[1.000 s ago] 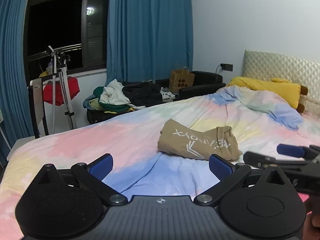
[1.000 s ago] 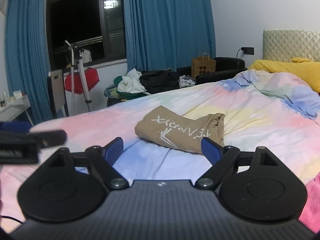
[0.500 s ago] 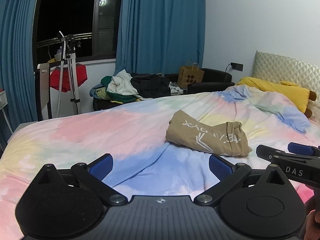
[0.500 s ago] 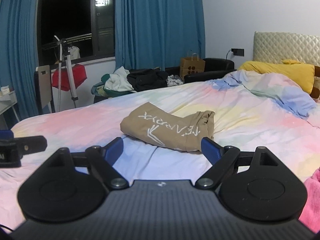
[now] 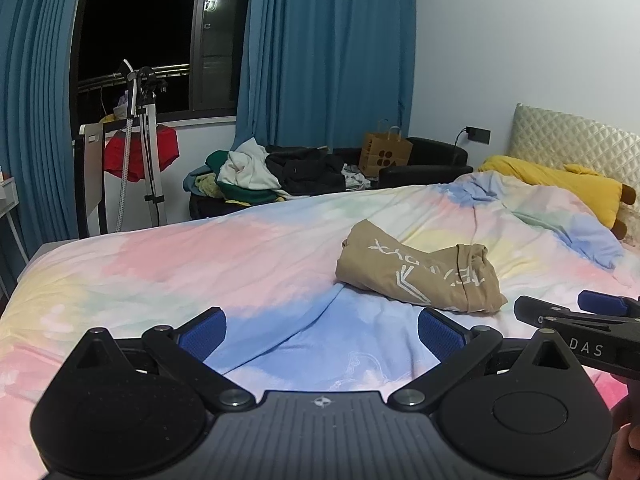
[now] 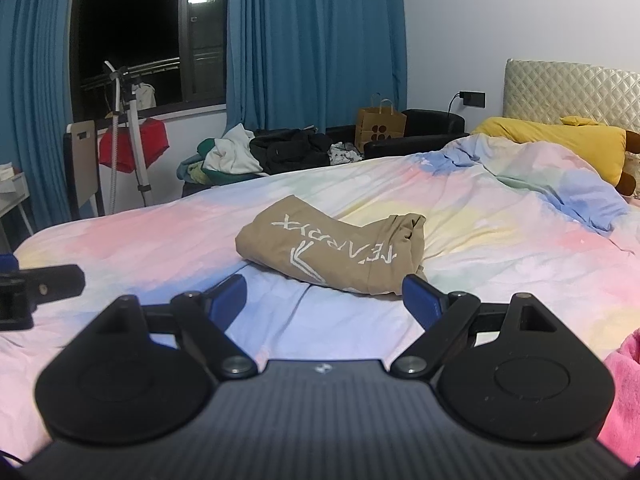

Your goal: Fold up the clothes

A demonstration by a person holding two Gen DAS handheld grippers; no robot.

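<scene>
The tan garment point(image 6: 332, 250), loosely folded with pale lettering across its top, lies on the bed near the middle of the right wrist frame and right of centre in the left wrist one point(image 5: 416, 276). It rests on a pastel duvet point(image 6: 160, 248) washed in pink, blue, yellow and green, rumpled into ridges toward the right side. The right gripper point(image 6: 324, 300) hangs low over the cover at the bottom of its frame, blue pads spread wide and holding nothing, the garment just beyond its fingertips. The left gripper point(image 5: 322, 334) is likewise spread apart and empty, above a blue patch of duvet, with the garment ahead and to its right. At the right edge of the left wrist frame the other tool pokes in, marked "DAS". A quilted headboard point(image 6: 568, 92) stands at the upper right with a yellow plush pillow point(image 6: 560, 140) below it. Blue curtains point(image 6: 316, 40) flank a dark window point(image 6: 132, 32) in the upper left. Below the window a heap of clothes point(image 6: 264, 156) sits on a dark sofa beside a brown paper bag point(image 6: 380, 128). At the left, a red garment point(image 6: 134, 150) hangs by a stand. A pink cloth point(image 6: 624, 376) shows at the lower right.
</scene>
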